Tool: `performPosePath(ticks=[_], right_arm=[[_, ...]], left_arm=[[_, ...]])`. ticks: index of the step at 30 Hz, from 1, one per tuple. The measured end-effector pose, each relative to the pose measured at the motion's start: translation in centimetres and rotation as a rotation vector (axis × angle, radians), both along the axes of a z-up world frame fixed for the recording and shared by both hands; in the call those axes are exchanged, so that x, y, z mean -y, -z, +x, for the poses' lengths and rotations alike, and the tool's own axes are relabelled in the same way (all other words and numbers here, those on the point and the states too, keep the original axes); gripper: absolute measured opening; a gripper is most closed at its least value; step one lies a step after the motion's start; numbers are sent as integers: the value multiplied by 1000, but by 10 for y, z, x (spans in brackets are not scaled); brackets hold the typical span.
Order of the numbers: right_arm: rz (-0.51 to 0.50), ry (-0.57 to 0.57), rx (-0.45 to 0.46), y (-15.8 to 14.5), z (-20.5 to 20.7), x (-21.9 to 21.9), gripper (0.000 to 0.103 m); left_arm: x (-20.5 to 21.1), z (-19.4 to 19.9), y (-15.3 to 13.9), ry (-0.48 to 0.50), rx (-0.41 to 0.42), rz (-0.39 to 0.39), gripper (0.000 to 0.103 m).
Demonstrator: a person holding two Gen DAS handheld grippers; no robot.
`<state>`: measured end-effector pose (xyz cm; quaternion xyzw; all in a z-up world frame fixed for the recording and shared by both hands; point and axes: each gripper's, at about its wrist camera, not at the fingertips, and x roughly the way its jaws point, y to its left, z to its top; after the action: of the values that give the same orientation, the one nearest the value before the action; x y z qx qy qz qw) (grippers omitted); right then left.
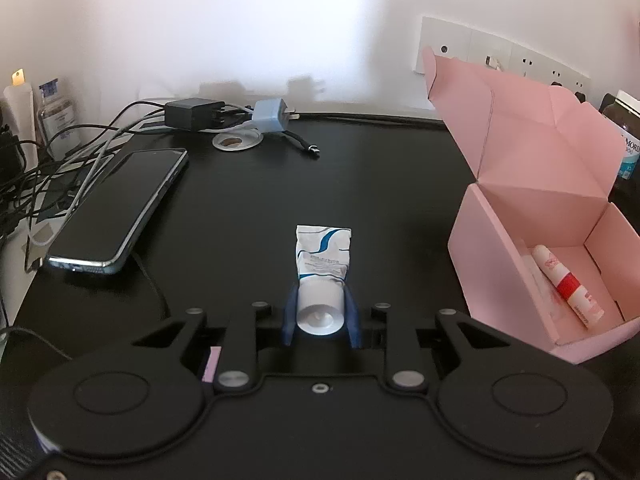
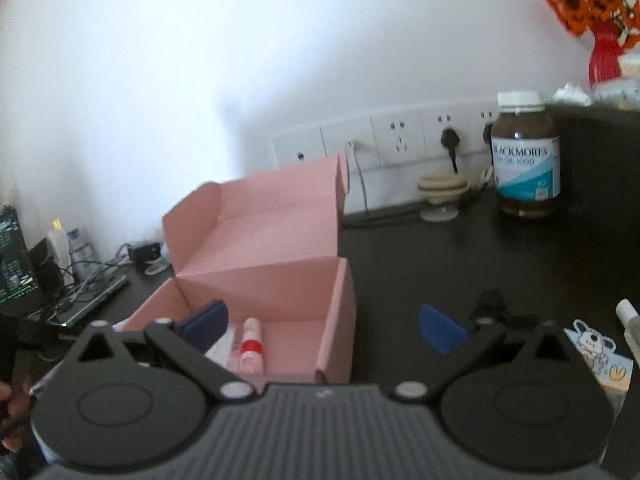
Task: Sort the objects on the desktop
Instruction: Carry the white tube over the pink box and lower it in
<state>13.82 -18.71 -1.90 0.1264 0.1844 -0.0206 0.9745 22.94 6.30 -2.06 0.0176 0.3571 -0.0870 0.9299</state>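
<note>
Clamped between the blue pads of the left gripper point(image 1: 320, 312), a white tube point(image 1: 323, 268) lies cap-first toward the camera, its crimped tail pointing away over the middle of the black desk point(image 1: 248, 208). The jaws grasp it at the cap, where the surface is round and smooth. That is the likely weak spot: a hold so far toward one end could let the tube swing or slip out when lifted, and the soft body may sag.

To the right, at the desk's right side, stands a pink box point(image 1: 492, 248) with its lid folded back. Inside lies a white stick with a red band point(image 1: 568, 284), leaning along the left wall; something pale sits beside it, too unclear to name. The box is light card, so a nudge to its near wall in passing could shove or tip it.

Over the box's near edge hovers the right gripper point(image 2: 324, 328), jaws released and wide, nothing between them. Both tools near the box at once risk a collision. A phone point(image 1: 120, 208) and tangled cables point(image 1: 52, 168) occupy the left edge.
</note>
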Motion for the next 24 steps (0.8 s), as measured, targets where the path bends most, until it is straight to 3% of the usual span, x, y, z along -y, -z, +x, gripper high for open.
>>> performPosePath(ticks=[4,8,13,20,24], right_arm=[[70,-13,118,-3,-18,10,102],[187,-2,14,4,-1,28,102],[300,1,-7,9,3,45,102],[247,-38,17,9,-4,36,102],[266,-45,8,11,-3,39,102]], left_arm=[[-2,-14,-1,-17,28,-18,25],[-8,-30,-3,-53,72,-45,25],[-15,-41,-7,-77,86,-79,25],[-8,-48,-33,-71,161,-85,25],[3,-57,-43,-39,185,-82,25]])
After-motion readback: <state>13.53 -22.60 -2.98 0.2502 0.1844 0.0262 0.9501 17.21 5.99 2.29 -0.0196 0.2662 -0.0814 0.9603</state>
